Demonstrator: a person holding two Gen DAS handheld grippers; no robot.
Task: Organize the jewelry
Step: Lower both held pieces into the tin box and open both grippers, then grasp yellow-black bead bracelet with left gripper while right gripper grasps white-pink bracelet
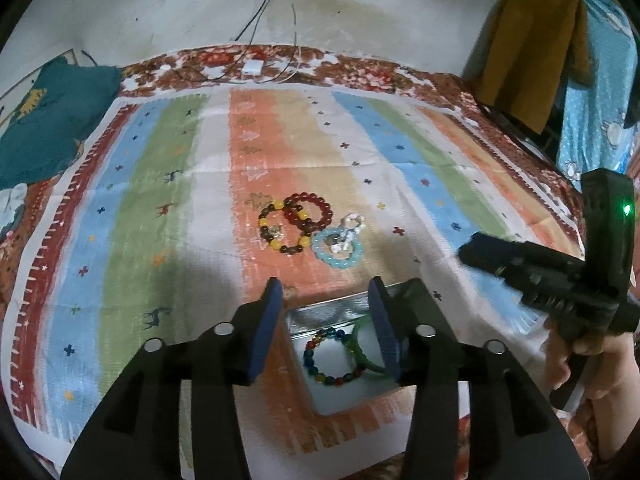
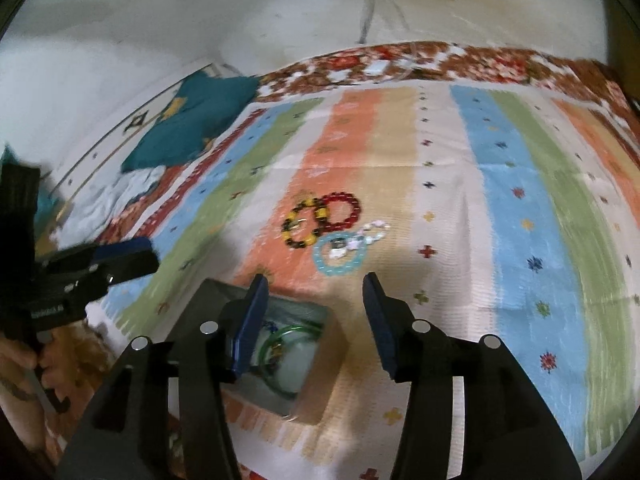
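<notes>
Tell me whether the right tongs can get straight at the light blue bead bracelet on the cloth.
Probably yes. The right tongs stand open and empty, and the light blue bead bracelet lies just ahead on the striped cloth with nothing between. A pale charm piece overlaps it, though.

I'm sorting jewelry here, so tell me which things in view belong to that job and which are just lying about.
For the job: red bracelet, yellow and brown bracelet, light blue bracelet, white charm bracelet, tin box holding a multicolor bracelet and a green bangle.

Lying about: teal cloth, charger, cables, mustard cloth.

Bright overhead light, soft shadows, fisheye-bent dark corners; right wrist view motion-blurred.
</notes>
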